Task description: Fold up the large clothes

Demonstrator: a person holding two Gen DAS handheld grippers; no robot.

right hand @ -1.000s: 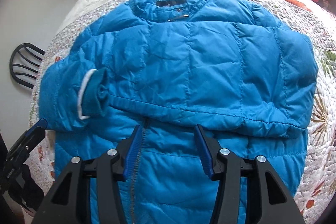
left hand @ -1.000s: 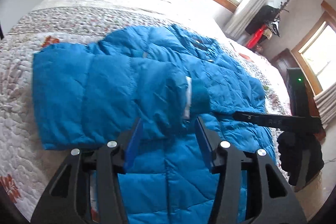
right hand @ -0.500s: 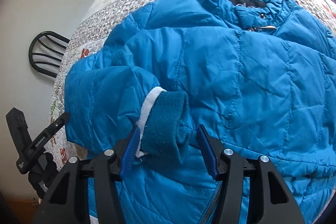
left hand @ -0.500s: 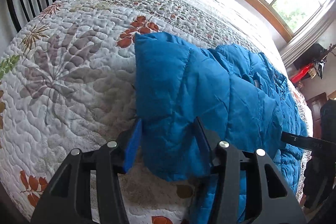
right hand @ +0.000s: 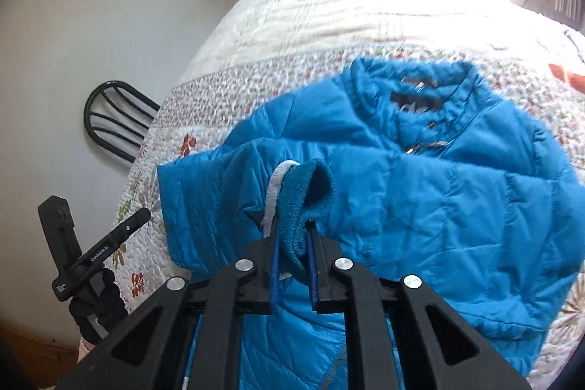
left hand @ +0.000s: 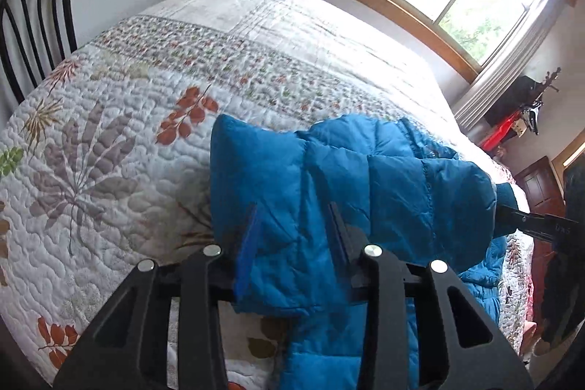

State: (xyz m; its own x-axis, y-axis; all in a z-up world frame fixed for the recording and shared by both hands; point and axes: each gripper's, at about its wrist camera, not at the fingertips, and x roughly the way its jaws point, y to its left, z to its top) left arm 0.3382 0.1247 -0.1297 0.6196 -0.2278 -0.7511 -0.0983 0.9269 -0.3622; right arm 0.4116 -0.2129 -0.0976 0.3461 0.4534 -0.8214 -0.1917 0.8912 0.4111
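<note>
Blue jacket (right hand: 457,207) lies lengthwise, collar (right hand: 413,79) toward far bed end.

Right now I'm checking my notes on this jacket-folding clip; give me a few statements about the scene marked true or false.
1. The right gripper is clamped on the jacket's knit cuff. True.
2. The blue jacket lies on a bare wooden floor. False: it lies on a quilted bedspread.
3. The left gripper has jacket fabric between its fingers. True.
4. The jacket is red. False: it is blue.
5. A black chair stands beside the bed. True.
</note>
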